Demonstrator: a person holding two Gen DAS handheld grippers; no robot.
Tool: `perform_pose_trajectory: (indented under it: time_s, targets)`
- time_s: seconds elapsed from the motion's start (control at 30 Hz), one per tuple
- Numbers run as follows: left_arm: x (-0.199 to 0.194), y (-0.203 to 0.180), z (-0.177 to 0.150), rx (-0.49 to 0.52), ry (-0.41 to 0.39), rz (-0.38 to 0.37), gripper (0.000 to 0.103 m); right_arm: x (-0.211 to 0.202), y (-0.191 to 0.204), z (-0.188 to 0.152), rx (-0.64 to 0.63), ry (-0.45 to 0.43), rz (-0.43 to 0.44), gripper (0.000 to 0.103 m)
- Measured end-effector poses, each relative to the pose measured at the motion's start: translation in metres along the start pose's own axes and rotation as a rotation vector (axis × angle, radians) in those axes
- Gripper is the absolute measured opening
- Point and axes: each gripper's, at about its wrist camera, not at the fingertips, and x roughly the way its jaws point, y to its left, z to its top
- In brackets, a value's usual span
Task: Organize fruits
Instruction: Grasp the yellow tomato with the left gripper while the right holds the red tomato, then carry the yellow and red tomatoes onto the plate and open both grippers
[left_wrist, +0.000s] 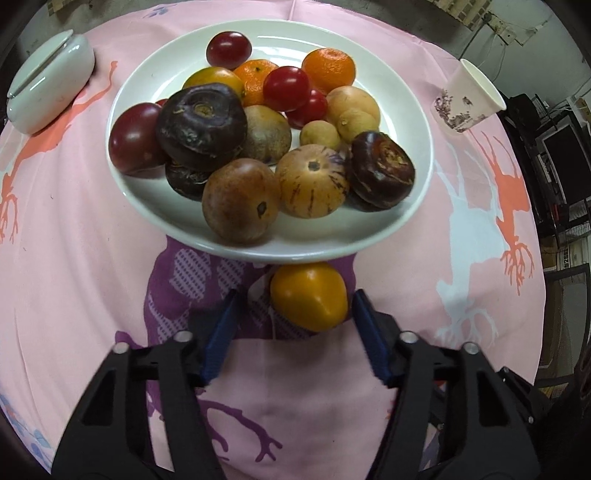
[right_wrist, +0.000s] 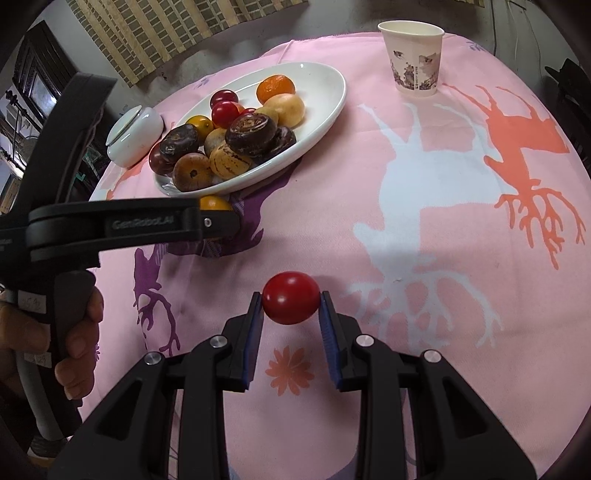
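The yellow fruit (left_wrist: 309, 297) sits between the left gripper (left_wrist: 293, 325)'s half-closed pads, hard against its right pad, untouched by the left one and not yet clamped — just below the plate (left_wrist: 406, 206) rim — while the right gripper (right_wrist: 291, 308) clenches a red tomato (right_wrist: 291, 297).

Legible text, 1 item: "GenRoboLAI" (approx. reading), embossed on black body of left gripper (right_wrist: 221, 221), seen in right wrist view. Handwritten digits noted on stickers on its handle, unreadable. Print on paper cup (right_wrist: 413, 55): too small to be read.
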Motion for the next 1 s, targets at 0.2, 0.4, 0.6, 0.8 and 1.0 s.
perform_pose_trajectory:
  time_s: [0.2,0.4,0.6,0.8,1.0]
  targets:
    - [0.001,-0.009,0.001,0.058,-0.006,-0.016,0.042,0.003,0.002,0.0,-0.003,0.009,-0.005,0.03]
    - [-0.011,0.01,-0.015,0.032,-0.009,-0.012,0.042,-0.002,0.006,0.003,-0.01,-0.003,-0.009,0.03]
    - [-0.044,0.03,-0.034,0.023,-0.04,-0.02,0.042,-0.011,0.015,0.006,-0.027,-0.012,-0.005,0.031]
    - [-0.079,0.041,-0.039,0.037,-0.086,-0.034,0.042,-0.021,0.03,0.017,-0.05,-0.035,0.019,0.031]
    - [-0.103,0.037,-0.012,0.071,-0.156,-0.035,0.042,-0.031,0.045,0.045,-0.095,-0.084,0.039,0.031]
